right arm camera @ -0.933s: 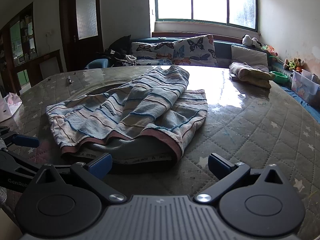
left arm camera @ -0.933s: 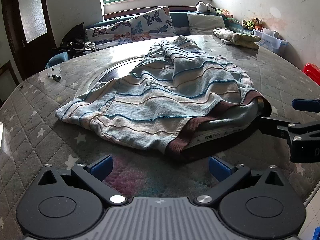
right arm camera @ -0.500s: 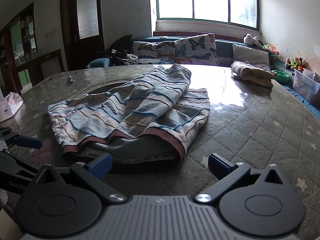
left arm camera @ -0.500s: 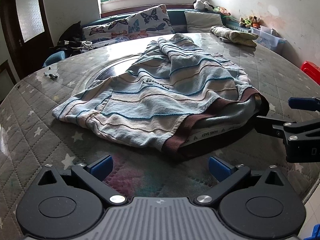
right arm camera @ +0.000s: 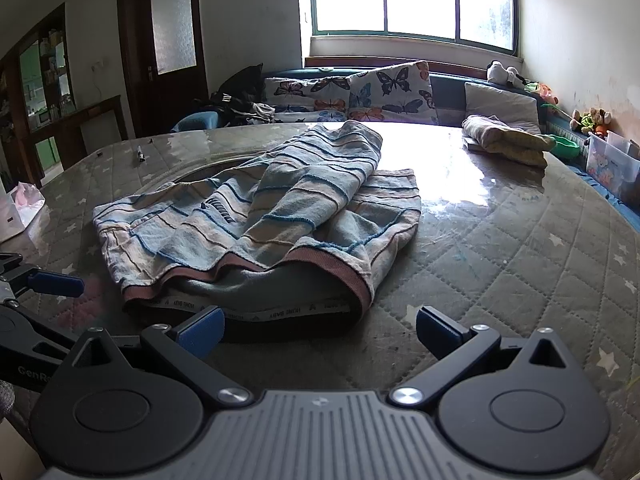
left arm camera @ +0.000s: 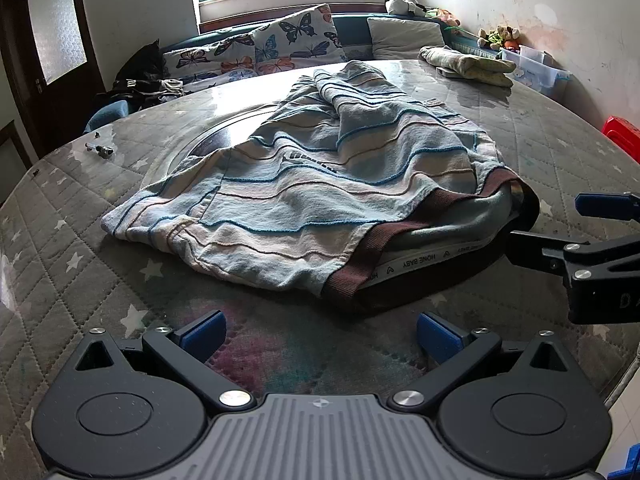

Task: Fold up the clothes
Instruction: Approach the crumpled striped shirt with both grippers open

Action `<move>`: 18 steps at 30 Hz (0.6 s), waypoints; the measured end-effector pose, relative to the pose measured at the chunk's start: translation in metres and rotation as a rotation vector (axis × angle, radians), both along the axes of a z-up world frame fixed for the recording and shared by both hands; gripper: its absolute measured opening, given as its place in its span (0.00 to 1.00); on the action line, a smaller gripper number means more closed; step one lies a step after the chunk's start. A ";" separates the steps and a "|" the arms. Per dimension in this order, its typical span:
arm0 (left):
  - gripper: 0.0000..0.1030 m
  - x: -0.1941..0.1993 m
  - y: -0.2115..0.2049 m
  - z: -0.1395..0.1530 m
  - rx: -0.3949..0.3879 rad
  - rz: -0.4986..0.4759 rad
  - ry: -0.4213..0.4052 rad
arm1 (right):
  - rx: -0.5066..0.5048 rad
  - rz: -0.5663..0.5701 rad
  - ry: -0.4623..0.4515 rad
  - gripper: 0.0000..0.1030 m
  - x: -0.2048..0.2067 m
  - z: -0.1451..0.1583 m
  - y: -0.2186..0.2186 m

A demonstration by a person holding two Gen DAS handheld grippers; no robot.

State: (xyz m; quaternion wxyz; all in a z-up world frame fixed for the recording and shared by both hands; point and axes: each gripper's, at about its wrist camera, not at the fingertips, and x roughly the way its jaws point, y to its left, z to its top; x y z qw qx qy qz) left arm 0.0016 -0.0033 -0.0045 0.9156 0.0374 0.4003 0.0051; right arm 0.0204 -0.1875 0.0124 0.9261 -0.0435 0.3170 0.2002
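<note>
A crumpled striped pair of shorts (left arm camera: 320, 184) in light blue and cream, with a brown waistband, lies on the round table (left arm camera: 60, 248). The waistband gapes toward me, and one leg is folded over the other. My left gripper (left arm camera: 320, 330) stands open just short of the waistband's left end, nothing between its fingers. My right gripper (right arm camera: 320, 330) is open too, close in front of the shorts (right arm camera: 264, 216) at the waistband's right part. The right gripper (left arm camera: 568, 224) shows at the left view's right edge, and the left gripper (right arm camera: 40, 296) at the right view's left edge.
A folded yellow-green cloth (right arm camera: 508, 140) lies at the table's far right. A small dark object (left arm camera: 100, 149) sits at the far left. Behind the table runs a bench with butterfly cushions (right arm camera: 360, 92). A red stool (left arm camera: 624, 134) and a plastic bin (left arm camera: 536, 70) stand beside the wall.
Both grippers have crept a little closer to the shorts' waistband, so the garment looks slightly larger. The shorts have not moved, and both grippers stay open.
</note>
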 end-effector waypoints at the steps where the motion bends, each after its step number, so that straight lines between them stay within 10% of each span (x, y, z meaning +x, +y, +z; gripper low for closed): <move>1: 1.00 0.000 0.000 0.000 0.000 0.000 0.000 | 0.000 0.001 0.001 1.00 0.001 0.000 0.000; 18: 1.00 0.002 -0.003 -0.001 -0.005 -0.009 0.002 | -0.008 0.007 0.013 1.00 0.004 -0.002 0.003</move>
